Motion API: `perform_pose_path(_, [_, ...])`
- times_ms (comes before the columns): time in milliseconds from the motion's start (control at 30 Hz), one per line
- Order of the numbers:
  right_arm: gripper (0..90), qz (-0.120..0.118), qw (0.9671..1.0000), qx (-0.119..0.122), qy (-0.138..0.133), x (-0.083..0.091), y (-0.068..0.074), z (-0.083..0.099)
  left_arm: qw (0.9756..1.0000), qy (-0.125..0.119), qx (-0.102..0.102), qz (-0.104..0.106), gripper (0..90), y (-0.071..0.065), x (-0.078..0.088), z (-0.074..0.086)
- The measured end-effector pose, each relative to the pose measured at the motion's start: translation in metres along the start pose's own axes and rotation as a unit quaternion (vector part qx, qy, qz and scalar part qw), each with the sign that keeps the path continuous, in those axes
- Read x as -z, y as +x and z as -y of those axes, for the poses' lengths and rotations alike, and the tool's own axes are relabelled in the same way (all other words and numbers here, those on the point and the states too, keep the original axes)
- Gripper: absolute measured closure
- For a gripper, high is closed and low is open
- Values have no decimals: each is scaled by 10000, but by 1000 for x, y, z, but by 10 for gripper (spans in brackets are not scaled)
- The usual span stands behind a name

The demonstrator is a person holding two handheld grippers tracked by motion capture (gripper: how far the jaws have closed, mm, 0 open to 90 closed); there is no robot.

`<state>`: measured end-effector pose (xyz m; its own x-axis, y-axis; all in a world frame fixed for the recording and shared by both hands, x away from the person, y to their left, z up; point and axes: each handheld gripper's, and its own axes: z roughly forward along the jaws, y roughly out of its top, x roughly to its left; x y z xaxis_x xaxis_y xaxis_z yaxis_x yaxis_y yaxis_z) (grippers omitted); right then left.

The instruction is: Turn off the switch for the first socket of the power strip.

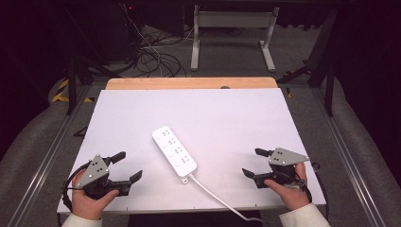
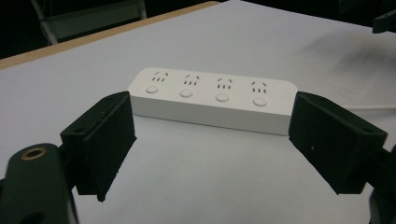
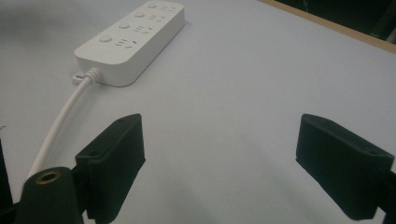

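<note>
I have both tools resting low on the near half of the white worktop (image 1: 142, 109), and nothing has been taken up yet. The power strip (image 1: 174, 151) lies flat near the middle of the worktop, running from about 11 o'clock down to 5 o'clock in the high view, with its white cable (image 1: 222, 199) leaving the near end and trailing off the front edge toward 5 o'clock.

My left tool (image 1: 126, 166) sits at roughly 8 o'clock from the strip, jaws spread wide with nothing between them. In the left gripper view the strip (image 2: 212, 100) lies broadside just beyond the jaw tips, all four sockets and round buttons facing up, apart from both pads.

My right tool (image 1: 253, 163) sits at about 4 o'clock from the strip, well apart from it, jaws likewise wide and holding nothing. The right gripper view shows the strip (image 3: 133, 39) off toward 11 o'clock, with the cable (image 3: 56, 130) running down past the jaw on that side.

My reading is that the work is at its very start: the strip is untouched, and the whole approach, grip and any handling of it remain to be done. The left tool looks better lined up to go first.
</note>
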<state>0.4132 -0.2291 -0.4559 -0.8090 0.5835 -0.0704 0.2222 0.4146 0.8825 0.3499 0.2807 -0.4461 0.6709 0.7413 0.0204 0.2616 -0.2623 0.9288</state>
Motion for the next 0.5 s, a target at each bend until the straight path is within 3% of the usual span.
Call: perform_pose_path(500, [168,-63,9999,83,-1,-1,2,0,9999,-5,-116,-86,150,-4,1,-4])
